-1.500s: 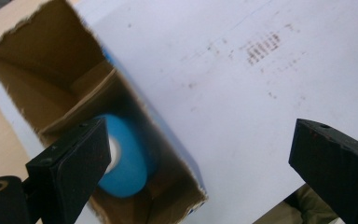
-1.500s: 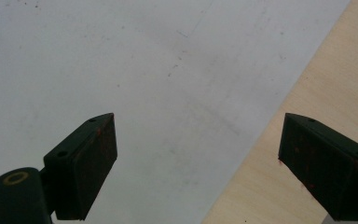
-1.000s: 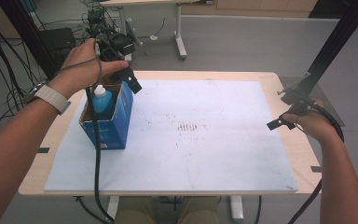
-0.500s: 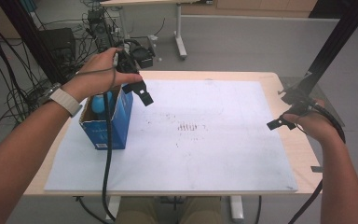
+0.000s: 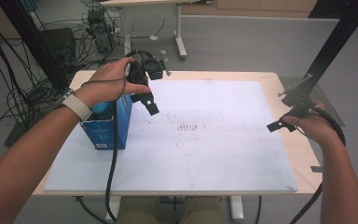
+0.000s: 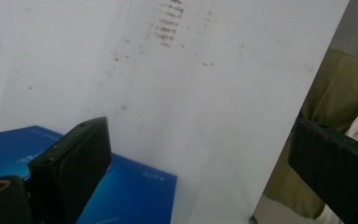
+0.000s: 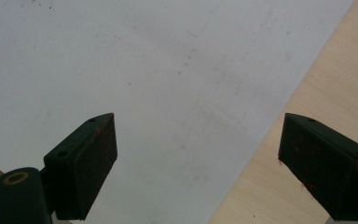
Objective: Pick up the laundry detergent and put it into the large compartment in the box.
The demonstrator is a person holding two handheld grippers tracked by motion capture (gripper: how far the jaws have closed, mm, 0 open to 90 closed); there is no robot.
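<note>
Presently, items listed from the worktop's left edge to its right.

Blue box (image 5: 106,126): stands upright on the white sheet (image 5: 205,154) near the left edge, open at the top, with a pale blue cap or bottle top (image 5: 100,107) showing inside, mostly hidden by the hand. In the left gripper view its blue face (image 6: 135,191) lies just below the jaws.

Left gripper (image 5: 145,97): held above and just right of the box's top, jaws wide apart, holding nothing; its cable hangs down across the box front.

Step in hand, as judged: the gripper is hovering empty by the box, either approaching its contents or just clear of them; which cannot be told. A next move into the box would call for lining the jaws over the opening and descending straight, without knocking the walls.

Right gripper (image 5: 284,120): near the right edge, low over the sheet's border, jaws wide, empty, well apart from the box.

Surface: pale wooden table (image 5: 303,154), covered by the sheet, with faint brown marks (image 5: 189,127) at the centre.

Room: grey floor, tangled cables (image 5: 23,88) at left, another desk's legs (image 5: 179,35) behind, black frame post (image 5: 335,42) at right.
</note>
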